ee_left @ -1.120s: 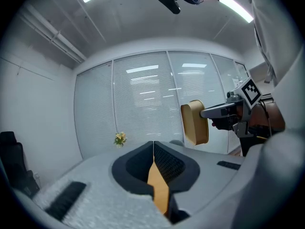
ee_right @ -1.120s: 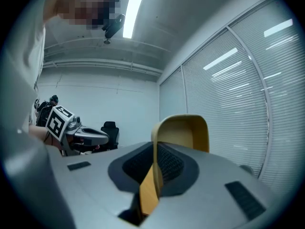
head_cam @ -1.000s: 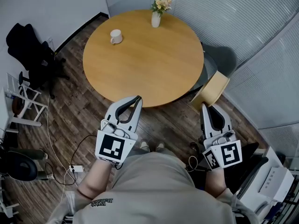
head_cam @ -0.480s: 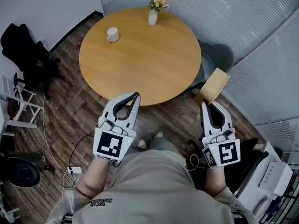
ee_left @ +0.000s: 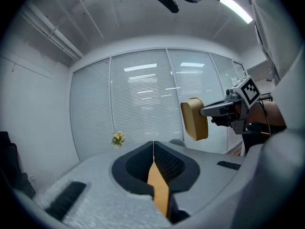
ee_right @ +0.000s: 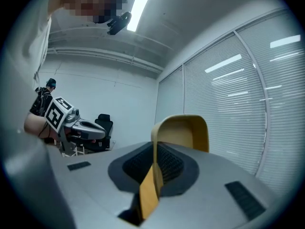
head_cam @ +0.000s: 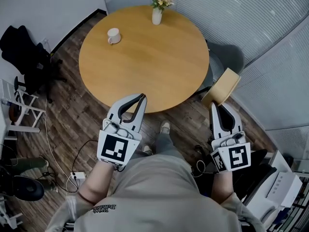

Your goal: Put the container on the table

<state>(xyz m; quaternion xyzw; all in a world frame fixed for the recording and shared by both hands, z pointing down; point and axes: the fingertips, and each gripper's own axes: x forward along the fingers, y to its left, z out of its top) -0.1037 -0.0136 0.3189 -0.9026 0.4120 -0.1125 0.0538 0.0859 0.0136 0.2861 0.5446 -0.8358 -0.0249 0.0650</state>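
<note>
The right hand-held gripper (head_cam: 220,106) has its jaws pressed together on one thin wall of the tan container (head_cam: 221,87). The container sticks out past the jaw tips, tilted, with its open side showing in the right gripper view. It is held in the air above the wooden floor (head_cam: 72,115), just beside the right-hand rim of the round table (head_cam: 145,57) and not touching it. A grey chair (head_cam: 227,59) stands close behind the container. The left hand-held gripper (head_cam: 141,97) is held level with the right one, well apart from the container, at the near edge of the table. Its jaw tips meet and nothing is clamped between them. On the far side of the table a white mug (head_cam: 113,35) stands to the left, and a white vase (head_cam: 157,16) with pale flowers stands near the far rim. Both are well away from the container.
</note>
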